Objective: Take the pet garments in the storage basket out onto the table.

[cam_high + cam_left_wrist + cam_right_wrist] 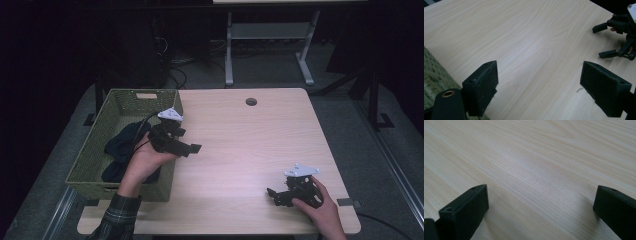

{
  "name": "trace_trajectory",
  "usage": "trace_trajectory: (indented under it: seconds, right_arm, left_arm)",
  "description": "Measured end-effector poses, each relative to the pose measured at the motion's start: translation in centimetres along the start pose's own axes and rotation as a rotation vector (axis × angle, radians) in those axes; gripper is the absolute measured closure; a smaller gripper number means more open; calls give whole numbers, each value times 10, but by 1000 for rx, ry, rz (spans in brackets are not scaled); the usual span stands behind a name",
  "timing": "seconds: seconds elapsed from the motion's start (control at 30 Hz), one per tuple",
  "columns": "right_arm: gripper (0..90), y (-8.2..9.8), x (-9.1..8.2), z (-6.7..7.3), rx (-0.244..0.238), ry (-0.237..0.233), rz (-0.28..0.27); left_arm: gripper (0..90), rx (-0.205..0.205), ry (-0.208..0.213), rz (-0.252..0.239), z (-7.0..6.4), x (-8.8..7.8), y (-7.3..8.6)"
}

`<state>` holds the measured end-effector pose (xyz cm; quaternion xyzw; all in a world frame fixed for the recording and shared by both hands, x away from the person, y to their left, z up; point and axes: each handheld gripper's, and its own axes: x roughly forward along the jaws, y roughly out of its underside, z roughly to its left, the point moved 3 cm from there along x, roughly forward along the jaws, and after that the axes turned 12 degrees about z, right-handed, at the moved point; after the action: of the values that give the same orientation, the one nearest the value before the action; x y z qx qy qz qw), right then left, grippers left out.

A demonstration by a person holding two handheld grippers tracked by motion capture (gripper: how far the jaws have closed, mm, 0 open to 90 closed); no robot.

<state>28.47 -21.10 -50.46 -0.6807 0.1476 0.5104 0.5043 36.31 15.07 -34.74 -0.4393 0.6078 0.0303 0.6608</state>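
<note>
Light wooden table (pixel 240 150): taking up the middle of the high view, with a round cable hole (pixel 251 102) near its far edge. Green woven basket (pixel 115 107): sitting on the table's left end and holding a heap of dark cloth (pixel 122 142). Left gripper (pixel 192 148): hovering at the basket's right rim, just beside the cloth, pointing toward the table's middle; in the left gripper view its jaws are standing wide apart with nothing between them. Right gripper (pixel 272 195): resting low over the table's near right corner, well apart from the basket, pointing left; in the right gripper view its jaws are likewise spread wide, with bare wood between them.
</note>
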Motion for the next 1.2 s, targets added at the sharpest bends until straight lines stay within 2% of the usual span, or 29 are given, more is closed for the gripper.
trace_trajectory:
  seconds: [0.63, 1.2]
  right_arm:
    - [0, 0, 0, 0, -2, 0, -1]
    - [0, 0, 0, 0, 0, -1, 0]
  left_arm:
    - [164, -59, -59, -27, 27, -26, 18]
    - [164, -115, -126, -34, 55, -50, 42]
